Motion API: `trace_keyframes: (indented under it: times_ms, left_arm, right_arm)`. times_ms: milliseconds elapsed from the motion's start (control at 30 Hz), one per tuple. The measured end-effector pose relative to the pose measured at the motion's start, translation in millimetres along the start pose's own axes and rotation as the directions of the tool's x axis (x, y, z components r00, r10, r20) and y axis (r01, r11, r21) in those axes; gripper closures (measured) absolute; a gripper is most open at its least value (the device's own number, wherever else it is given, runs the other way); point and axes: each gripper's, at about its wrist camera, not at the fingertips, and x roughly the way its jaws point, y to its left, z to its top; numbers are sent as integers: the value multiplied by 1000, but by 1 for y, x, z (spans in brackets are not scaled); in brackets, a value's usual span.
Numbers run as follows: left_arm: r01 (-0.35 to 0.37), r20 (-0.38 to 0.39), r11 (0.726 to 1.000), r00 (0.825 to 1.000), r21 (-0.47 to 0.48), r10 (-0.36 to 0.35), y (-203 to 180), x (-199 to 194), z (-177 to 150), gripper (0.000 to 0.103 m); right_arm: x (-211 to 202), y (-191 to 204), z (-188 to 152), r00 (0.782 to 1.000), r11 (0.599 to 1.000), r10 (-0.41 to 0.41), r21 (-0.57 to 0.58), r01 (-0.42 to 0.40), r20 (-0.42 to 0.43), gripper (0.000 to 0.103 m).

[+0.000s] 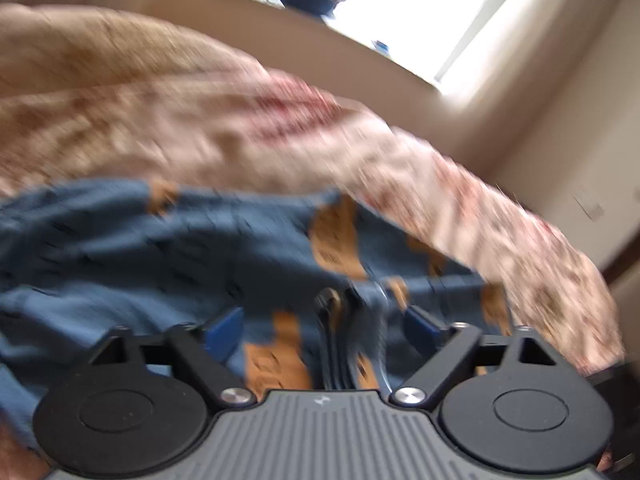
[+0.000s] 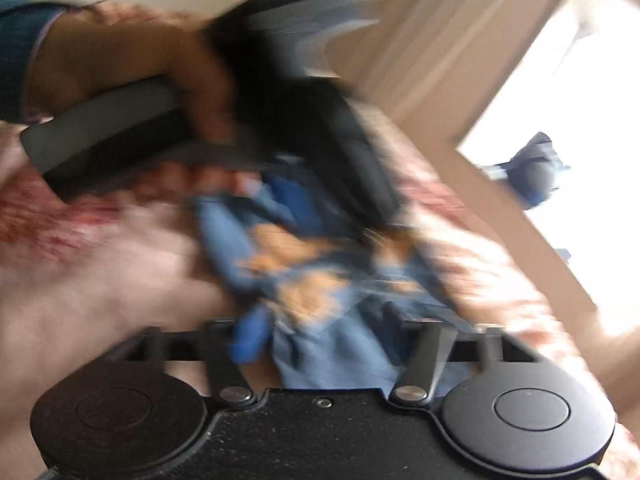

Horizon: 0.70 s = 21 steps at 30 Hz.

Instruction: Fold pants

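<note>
Blue pants (image 1: 120, 248) with orange patches lie rumpled on a floral bedspread (image 1: 200, 128). In the left wrist view my left gripper (image 1: 326, 332) has its blue pads apart, with pants cloth and a dark strap bunched between them; the frame is blurred. In the right wrist view the pants (image 2: 304, 280) lie bunched in front of my right gripper (image 2: 320, 336), whose fingers are blurred and partly covered by cloth. The left gripper (image 2: 352, 184) and the hand holding it show above the pants in that view.
The bedspread (image 2: 80, 260) covers the bed all around the pants. A bright window (image 1: 400, 0) with a dark object on its sill is behind the bed. A beige wall (image 1: 560, 120) stands at the right.
</note>
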Motion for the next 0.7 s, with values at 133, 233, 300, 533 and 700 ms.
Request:
trace_keyframes:
  times_ms: [133,233,300,533,700]
  left_arm:
    - [-118,83,991,990,66,113,-24,13,-12,6]
    - [-210,126,968,973,134,194,-41,31,-21,5]
    - [-286,155,934,954,213,256,-49,41,-28,3]
    - [-249,153,945,964,214,219,-38,41,-28,2]
    - [-220,86,966,974,136,210,-38,22,-26,0]
  right_arm:
    - [20,-47,-22,972,971,-227,60,230,-56,3]
    - [55,-71,-37,962,950,-270,148,274,-47,3]
    - [82,-74,-46,961,951,-271,140,277,-61,3]
    - [88,-118,-86,918,899,-360,203,389,-168,1]
    - [49,-123,-73,883,863,-407,217,456,-236,6]
